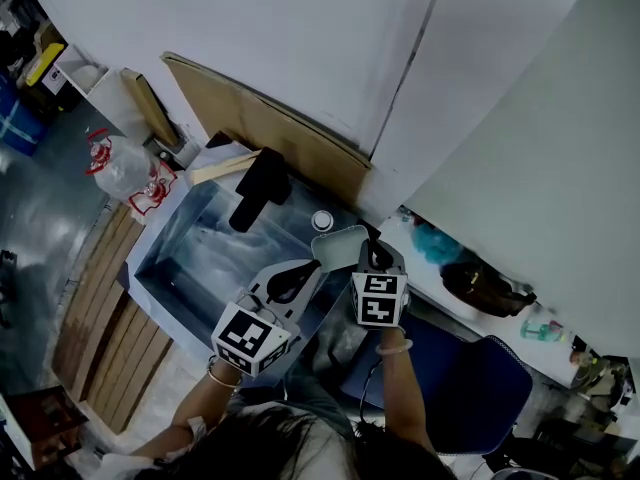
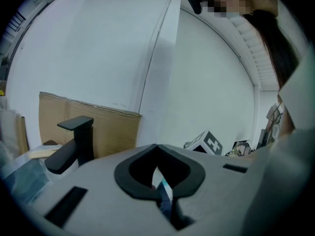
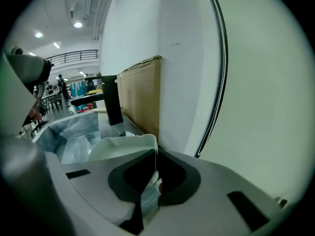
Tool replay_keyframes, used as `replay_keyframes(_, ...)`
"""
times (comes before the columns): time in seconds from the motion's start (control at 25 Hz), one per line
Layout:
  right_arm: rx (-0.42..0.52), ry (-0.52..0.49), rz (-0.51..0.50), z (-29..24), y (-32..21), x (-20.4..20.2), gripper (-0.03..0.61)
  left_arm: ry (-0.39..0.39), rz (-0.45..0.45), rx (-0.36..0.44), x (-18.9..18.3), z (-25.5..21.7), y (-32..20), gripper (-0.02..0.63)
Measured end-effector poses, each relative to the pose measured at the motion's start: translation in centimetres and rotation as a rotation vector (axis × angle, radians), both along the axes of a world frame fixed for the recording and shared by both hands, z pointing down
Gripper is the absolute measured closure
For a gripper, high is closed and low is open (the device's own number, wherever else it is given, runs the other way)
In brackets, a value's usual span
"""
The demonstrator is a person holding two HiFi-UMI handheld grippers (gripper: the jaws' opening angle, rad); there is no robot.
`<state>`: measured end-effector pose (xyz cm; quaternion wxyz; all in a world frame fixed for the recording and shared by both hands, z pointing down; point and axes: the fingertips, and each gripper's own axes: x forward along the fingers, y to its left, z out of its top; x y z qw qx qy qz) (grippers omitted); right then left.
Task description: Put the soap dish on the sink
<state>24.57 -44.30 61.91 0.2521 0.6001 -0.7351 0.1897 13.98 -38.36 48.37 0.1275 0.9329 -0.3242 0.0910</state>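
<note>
Head view: the pale soap dish [image 1: 340,246] is at the far right corner of the sink [image 1: 200,258], close to the white wall [image 1: 300,38]. Whether it rests on the rim or hangs just above it cannot be told. The right gripper [image 1: 370,251] reaches it from 5 o'clock. In the right gripper view the right gripper [image 3: 156,152] has its jaws clenched on the near wall of the soap dish [image 3: 123,149], with the thin rim pinched between the two black pads. The tray part of the dish extends away toward the sink [image 3: 74,132].

At 11 o'clock from the dish, just beside it, lies a small round white cap [image 1: 322,221]. Farther off at 10 o'clock stands the black faucet [image 1: 258,190], upright in the right gripper view [image 3: 110,102]. A sheet of cardboard [image 1: 270,128] leans on the wall behind the basin.

The left gripper [image 1: 308,268] is at 8 o'clock from the dish, over the sink's near edge. In the left gripper view its tips [image 2: 157,147] meet with nothing between them. The faucet [image 2: 74,144] is at 9 o'clock there, in front of the cardboard [image 2: 108,132].
</note>
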Motion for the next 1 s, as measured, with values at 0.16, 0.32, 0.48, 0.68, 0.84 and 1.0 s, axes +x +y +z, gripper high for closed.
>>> replay_keyframes(0.16,-0.012,-0.012,-0.002,0.5,0.0,0.1,0.548,-0.005,0.004,-0.007,0.3,0.4,-0.1,0.606)
replay_keyframes(0.32,-0.017,-0.028,0.001,1.0,-0.1,0.1,0.548,-0.004,0.003,-0.011,0.5,0.7,-0.2,0.606)
replay_keyframes(0.48,-0.022,-0.042,0.004,1.4,-0.1,0.2,0.548,-0.004,0.001,-0.018,0.5,0.9,-0.2,0.605)
replay_keyframes(0.68,-0.027,-0.061,0.013,1.7,0.1,0.4,0.548,-0.003,0.0,-0.018,0.4,0.9,0.1,0.606)
replay_keyframes(0.84,-0.02,-0.074,0.02,1.5,0.4,0.5,0.546,-0.004,-0.001,-0.016,0.1,0.8,0.4,0.606)
replay_keyframes(1.0,0.0,-0.076,0.033,0.6,0.8,0.5,0.546,-0.002,-0.002,-0.011,-0.3,0.5,0.9,0.606)
